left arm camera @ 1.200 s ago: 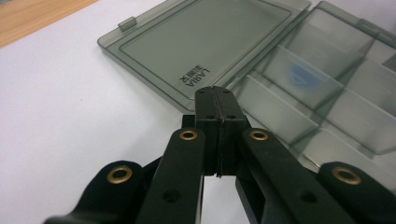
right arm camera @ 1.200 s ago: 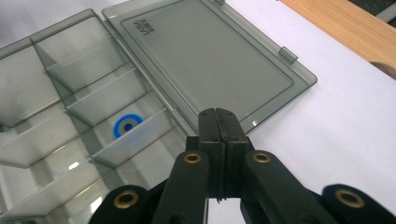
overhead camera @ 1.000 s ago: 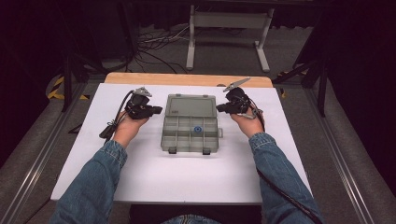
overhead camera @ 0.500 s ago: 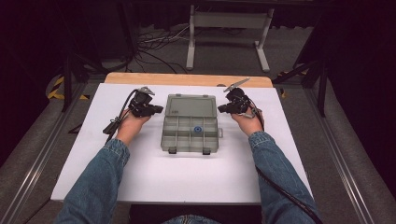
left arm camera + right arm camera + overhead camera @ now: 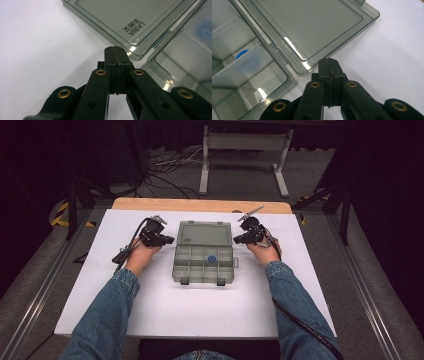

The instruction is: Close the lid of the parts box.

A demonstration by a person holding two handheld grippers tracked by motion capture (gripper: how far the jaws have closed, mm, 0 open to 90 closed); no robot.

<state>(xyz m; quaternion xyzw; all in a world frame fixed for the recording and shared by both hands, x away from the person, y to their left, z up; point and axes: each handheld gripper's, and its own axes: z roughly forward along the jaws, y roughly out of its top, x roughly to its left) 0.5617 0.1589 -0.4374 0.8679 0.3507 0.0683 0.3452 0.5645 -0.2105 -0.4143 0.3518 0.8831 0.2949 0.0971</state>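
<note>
A grey see-through compartment box (image 5: 205, 267) lies open mid-table, its lid (image 5: 206, 233) folded flat on the far side. A small blue item (image 5: 211, 258) sits in a middle compartment. My left gripper (image 5: 170, 240) is shut and empty at the box's left side, level with the hinge. My right gripper (image 5: 236, 240) is shut and empty at the right side, mirrored. In the left gripper view the shut tips (image 5: 115, 48) nearly touch the lid's corner (image 5: 130, 17). In the right gripper view the shut tips (image 5: 327, 60) sit just off the lid's edge (image 5: 307, 27), with the blue item (image 5: 242, 53) beyond.
The white tabletop (image 5: 200, 315) has a wooden strip (image 5: 200, 205) along its far edge. Cables trail from both grippers over the table. Two latches (image 5: 202, 281) stick out at the box's near edge. A stand and floor cables lie beyond the table.
</note>
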